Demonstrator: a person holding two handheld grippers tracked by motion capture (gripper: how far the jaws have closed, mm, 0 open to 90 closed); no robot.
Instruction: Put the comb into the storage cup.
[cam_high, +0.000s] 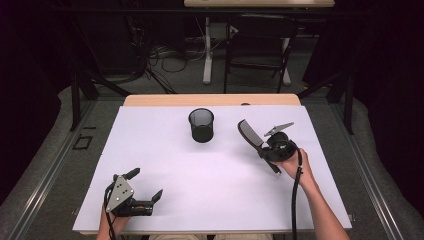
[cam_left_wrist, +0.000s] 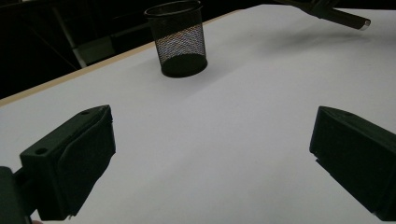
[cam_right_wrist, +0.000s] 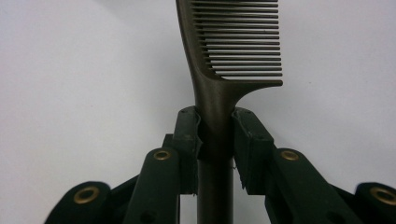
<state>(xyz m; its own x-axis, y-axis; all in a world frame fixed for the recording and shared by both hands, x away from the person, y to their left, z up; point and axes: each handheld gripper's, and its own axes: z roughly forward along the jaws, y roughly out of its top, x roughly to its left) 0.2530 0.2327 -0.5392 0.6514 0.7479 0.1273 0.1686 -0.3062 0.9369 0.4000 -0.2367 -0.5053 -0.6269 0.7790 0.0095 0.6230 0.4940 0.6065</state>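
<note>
right gripper (cam_right_wrist: 216, 135): 2 black jaws clamped on the handle of a dark comb (cam_right_wrist: 224, 70), pads pressing it from both sides just below where the teeth start. comb runs straight out from between the jaws, teeth on the right side in the right gripper view, handle passing back down between the jaw arms. in the high view the right gripper (cam_high: 265, 147) sits at the right side of the table, held in the person's right hand (cam_high: 295, 165), comb (cam_high: 248, 132) sticking out up-left toward the cup, handle end poking out the other way near the hand. comb looks lifted off the sheet (its shadow shows on the paper in the left gripper view, tip of comb (cam_left_wrist: 345, 18) at top right).

left gripper (cam_high: 145, 185): jaws wide apart, nothing between them, just bare white sheet (cam_left_wrist: 224, 140). it rests low at the near-left corner of the table, grey three-cornered plate on top, left hand (cam_high: 112, 222) at the bottom edge.

black mesh pen cup (cam_high: 201, 125) stands upright at the far middle of the white sheet (cam_high: 200, 190), well apart from both grippers; comb tip near it but not touching. wooden table edge (cam_high: 210, 100) shows beyond the sheet.
</note>
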